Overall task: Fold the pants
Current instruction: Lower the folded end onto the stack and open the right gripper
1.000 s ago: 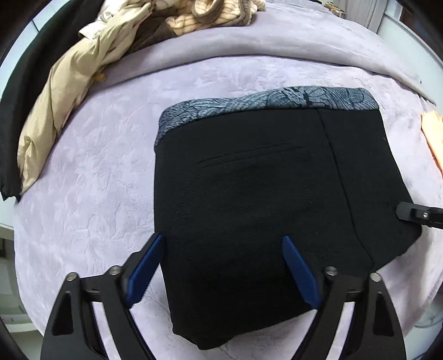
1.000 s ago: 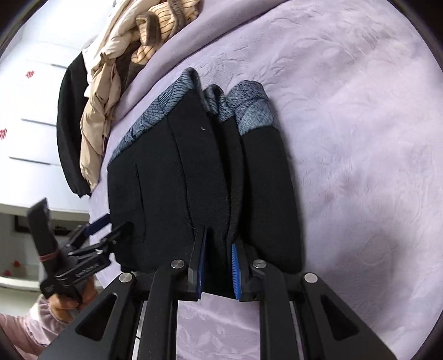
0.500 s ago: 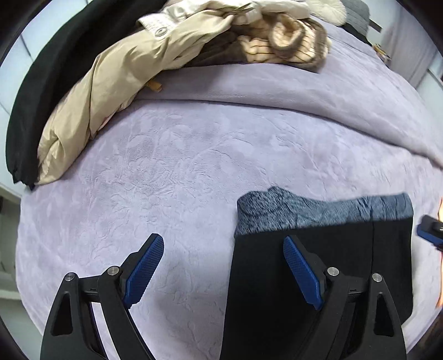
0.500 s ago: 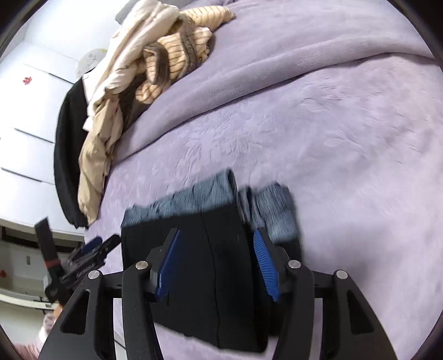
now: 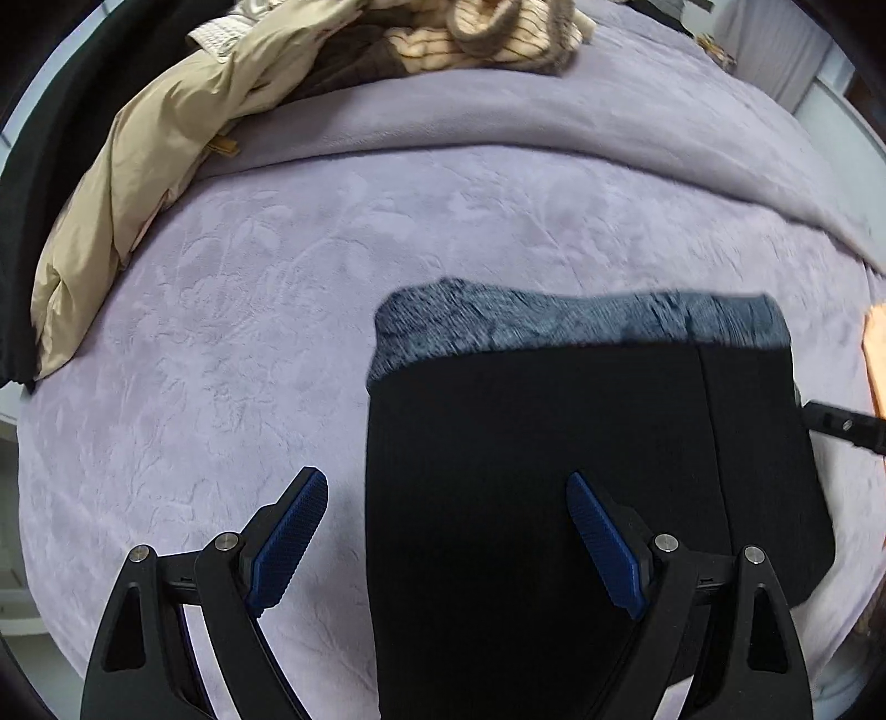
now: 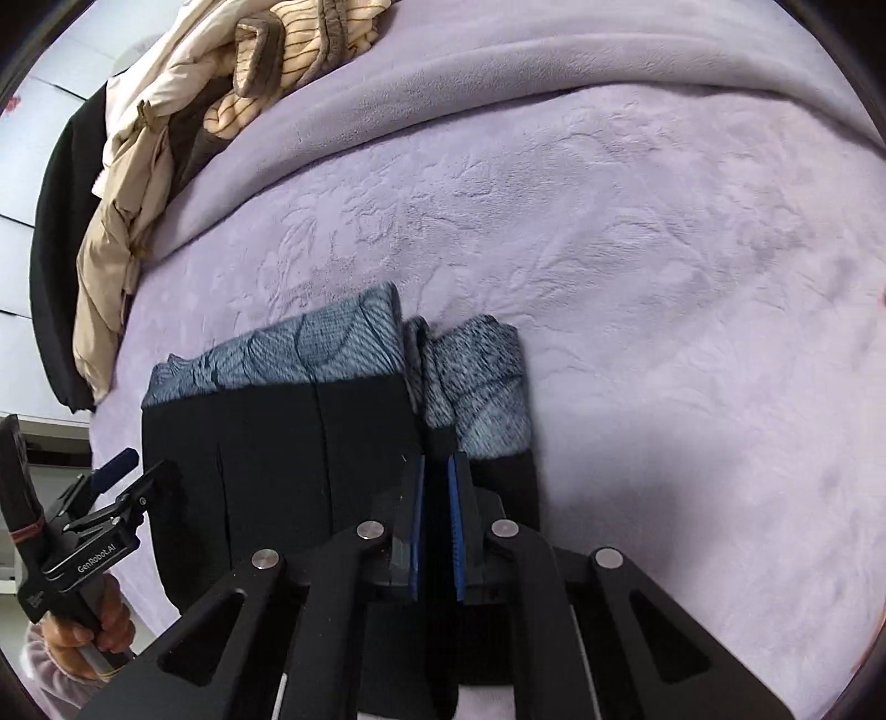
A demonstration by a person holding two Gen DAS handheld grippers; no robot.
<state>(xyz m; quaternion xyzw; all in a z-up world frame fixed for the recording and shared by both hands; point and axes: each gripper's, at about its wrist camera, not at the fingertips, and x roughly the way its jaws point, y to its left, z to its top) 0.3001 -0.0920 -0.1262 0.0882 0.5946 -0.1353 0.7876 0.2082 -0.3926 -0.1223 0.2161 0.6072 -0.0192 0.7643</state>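
- Blue ribbed pads line the right gripper (image 6: pixel 436 471), whose jaws have just been closing and now stand nearly together, pinching a fold at the near right edge of the pants (image 6: pixel 277 465).
- Black folded pants lie flat on the lilac blanket (image 6: pixel 637 288), their blue-grey patterned waistband (image 6: pixel 310 354) turned to the far side; a second patterned roll sits just right of it, touching.
- Over the pants' left edge, the left gripper (image 5: pixel 446 537) hangs spread wide: one blue pad is above the black cloth (image 5: pixel 554 471), the other above bare blanket (image 5: pixel 221 332), neither pressing on anything.
- Left of the pants in the right wrist view, that left gripper's (image 6: pixel 124 476) black frame reads "GenRobot.AI" in white; a hand (image 6: pixel 83 626) with a pale sleeve grips its handle.
- Right of the pants in the left wrist view, an orange item (image 5: pixel 875 354) shows at the picture's edge; what it is cannot be told.
- Beyond the pants, past a ridge in the blanket, lie a beige jacket (image 5: pixel 138 177), a striped cream garment (image 5: pixel 487 39) and a black garment (image 6: pixel 55 232).
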